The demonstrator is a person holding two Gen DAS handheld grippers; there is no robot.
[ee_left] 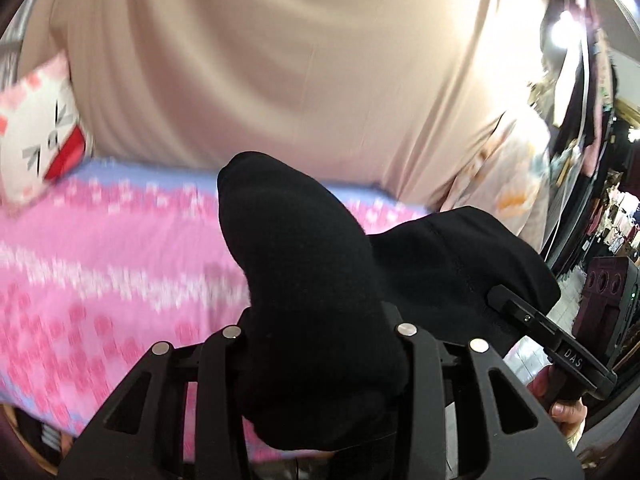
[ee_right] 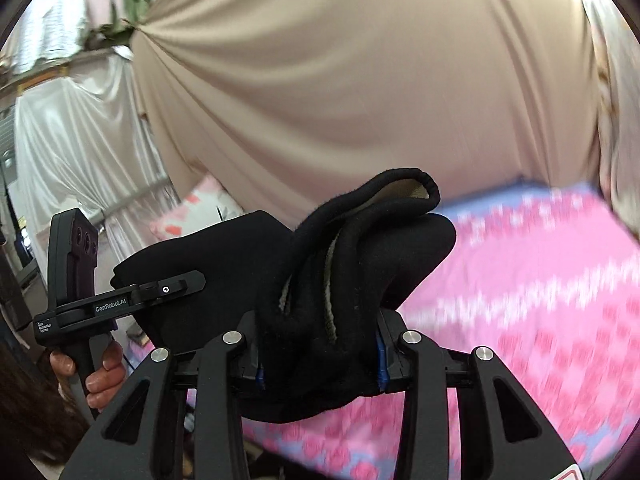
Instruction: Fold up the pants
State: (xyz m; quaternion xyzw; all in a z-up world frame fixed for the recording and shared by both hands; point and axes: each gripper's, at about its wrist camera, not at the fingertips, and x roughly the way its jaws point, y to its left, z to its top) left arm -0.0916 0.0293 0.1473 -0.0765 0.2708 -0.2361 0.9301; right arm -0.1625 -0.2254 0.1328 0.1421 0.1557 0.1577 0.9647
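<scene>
The left gripper [ee_left: 320, 344] was clamped on a bunched fold of the black fleece pants [ee_left: 304, 264], held up above the pink and lilac patterned bedspread [ee_left: 120, 248]. The right gripper [ee_right: 320, 344] pinched the pants' rolled, pale-lined edge [ee_right: 400, 184] above the same bedspread, whose far edge met a beige draped curtain [ee_right: 340, 80]. Bare bedspread spread wide beneath the pants. One gripper body read "DAS" [ee_left: 573, 357]; the other read "GenRobot.AI" [ee_right: 110, 306].
</scene>
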